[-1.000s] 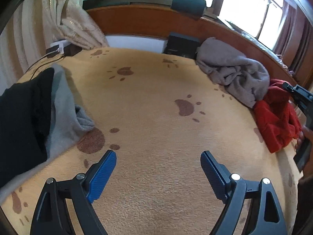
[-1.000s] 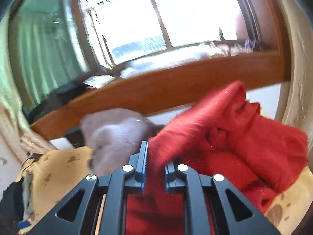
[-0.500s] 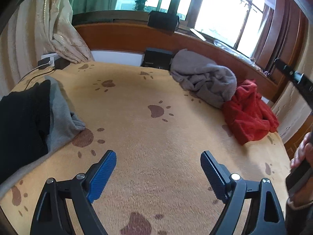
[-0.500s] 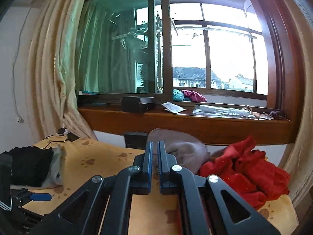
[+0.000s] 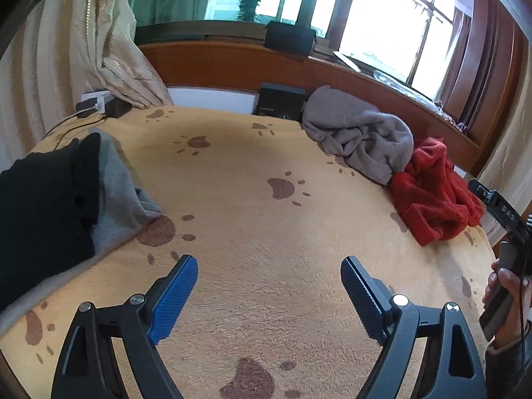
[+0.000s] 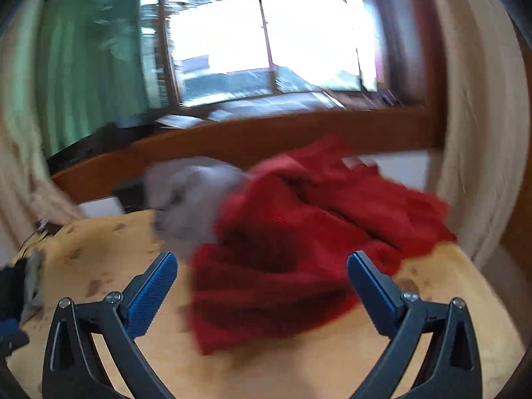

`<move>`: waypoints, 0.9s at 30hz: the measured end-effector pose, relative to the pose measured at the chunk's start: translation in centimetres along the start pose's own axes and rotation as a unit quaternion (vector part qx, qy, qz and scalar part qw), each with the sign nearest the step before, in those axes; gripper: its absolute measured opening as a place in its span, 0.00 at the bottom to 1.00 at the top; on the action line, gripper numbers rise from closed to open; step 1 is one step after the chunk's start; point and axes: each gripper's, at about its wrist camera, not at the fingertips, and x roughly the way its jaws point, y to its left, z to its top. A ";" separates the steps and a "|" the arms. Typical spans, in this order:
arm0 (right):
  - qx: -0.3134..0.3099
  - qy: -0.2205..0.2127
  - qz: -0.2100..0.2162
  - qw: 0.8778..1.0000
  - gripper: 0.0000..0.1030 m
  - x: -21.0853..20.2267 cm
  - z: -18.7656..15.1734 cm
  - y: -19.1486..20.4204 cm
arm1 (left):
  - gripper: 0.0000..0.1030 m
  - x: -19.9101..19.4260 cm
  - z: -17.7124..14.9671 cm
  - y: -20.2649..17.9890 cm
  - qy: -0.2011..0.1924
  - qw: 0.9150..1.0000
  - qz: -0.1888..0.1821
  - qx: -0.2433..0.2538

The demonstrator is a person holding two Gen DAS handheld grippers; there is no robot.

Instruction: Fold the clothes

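Tan bedding printed with brown paw marks (image 5: 266, 266) fills both views, with a wooden sill and bright windows behind it. Both pairs of jaws are spread wide and nothing is held between either: the right gripper (image 6: 262, 262) is framed squarely on the crumpled red garment (image 6: 299, 252), which fills the middle of a motion-blurred right wrist view, while the left gripper (image 5: 269, 266) hangs over bare bedding at the lower middle of its frame. Outward from there, the red garment (image 5: 432, 196) is seen at the right of the left wrist view, bunched and touching a rumpled grey garment (image 5: 362, 139) behind it toward the upper right; at the left edge a black piece lies on a paler grey one as a flat stack (image 5: 60, 206). A hand (image 5: 505, 286) around the right tool's handle shows at the lower right. The step in hand is judged to be a pick of the red garment. It would be done best if one edge or corner, such as a hem or shoulder, were pinched rather than a thick wad of pile, so that the cloth can be drawn out flat onto the open bedding in the middle. The grey neighbour should be kept clear of the jaws, since it touches the red cloth and could be dragged along.
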 end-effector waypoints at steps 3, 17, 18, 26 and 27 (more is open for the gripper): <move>0.029 0.020 0.008 0.999 1.00 2.1 0.7 -2.2 | 0.87 1.2 -0.2 -0.6 0.012 1.000 -0.004 0.003; 0.028 0.093 0.000 0.995 1.00 14.7 5.6 0.7 | 0.87 5.1 -0.6 0.7 0.059 0.997 -0.029 -0.030; 0.020 0.102 -0.009 0.995 1.00 15.5 5.3 1.1 | 0.87 5.1 -0.7 0.6 0.059 0.998 -0.028 -0.027; 0.030 0.123 -0.030 0.991 0.94 16.7 4.4 0.6 | 0.87 5.0 -0.6 0.7 0.058 0.997 -0.034 -0.030; 0.026 0.126 -0.036 0.991 0.91 16.6 4.4 0.6 | 0.87 5.1 -0.6 0.8 0.057 0.997 -0.034 -0.030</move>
